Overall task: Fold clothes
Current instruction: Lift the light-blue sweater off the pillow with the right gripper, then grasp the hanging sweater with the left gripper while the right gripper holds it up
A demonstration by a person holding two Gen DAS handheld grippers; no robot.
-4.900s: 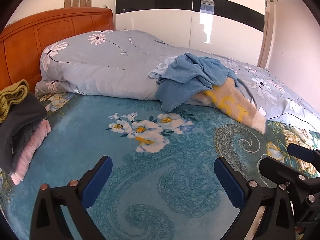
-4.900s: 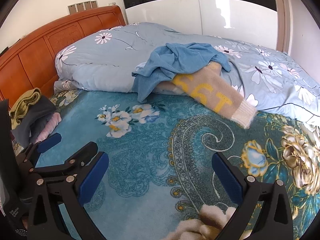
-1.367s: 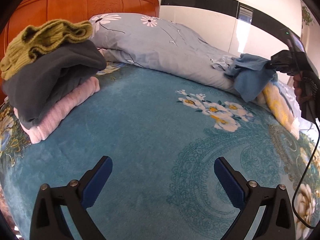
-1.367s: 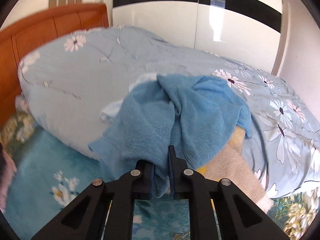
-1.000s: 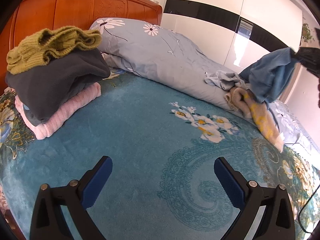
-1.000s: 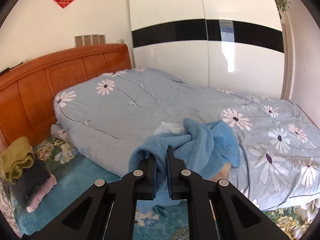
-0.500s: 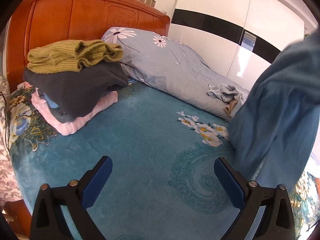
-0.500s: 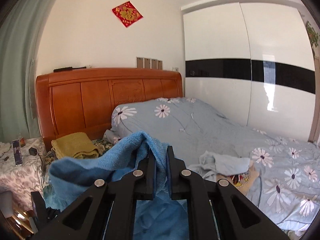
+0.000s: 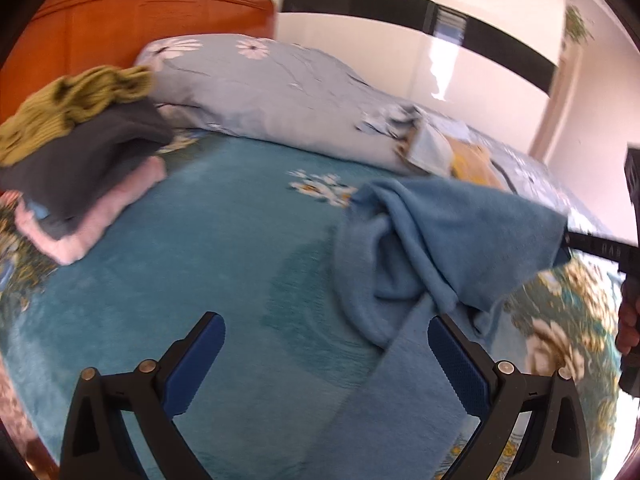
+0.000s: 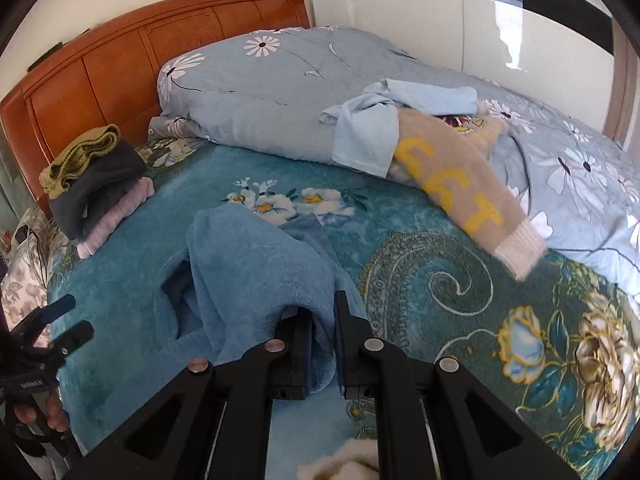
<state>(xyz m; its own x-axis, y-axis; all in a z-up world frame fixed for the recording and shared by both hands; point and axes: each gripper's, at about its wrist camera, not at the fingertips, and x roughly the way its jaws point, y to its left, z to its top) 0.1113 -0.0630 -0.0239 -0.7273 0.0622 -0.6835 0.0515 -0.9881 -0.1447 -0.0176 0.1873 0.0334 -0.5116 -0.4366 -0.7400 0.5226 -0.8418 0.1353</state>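
A blue fleece garment [image 10: 256,272] lies bunched on the teal floral bedspread [image 10: 432,280], one edge pinched in my right gripper [image 10: 322,320], which is shut on it. In the left wrist view the same garment [image 9: 448,248] drapes to the right, held by the right gripper [image 9: 568,242] at the far right. My left gripper [image 9: 326,344] is open and empty, low over the bedspread [image 9: 224,248], its right finger [image 9: 460,364] next to the garment's lower edge. The left gripper also shows at the left edge of the right wrist view [image 10: 60,320].
A stack of folded clothes, green on grey on pink [image 10: 94,180], sits by the orange headboard [image 10: 120,64]. A beige sweater with yellow letters [image 10: 460,184] and a light blue shirt [image 10: 384,120] lie on the rolled flowered duvet [image 10: 260,92].
My right gripper has brought the blue garment down from high in the air onto the bedspread in front of the left gripper. The left gripper has stayed open.
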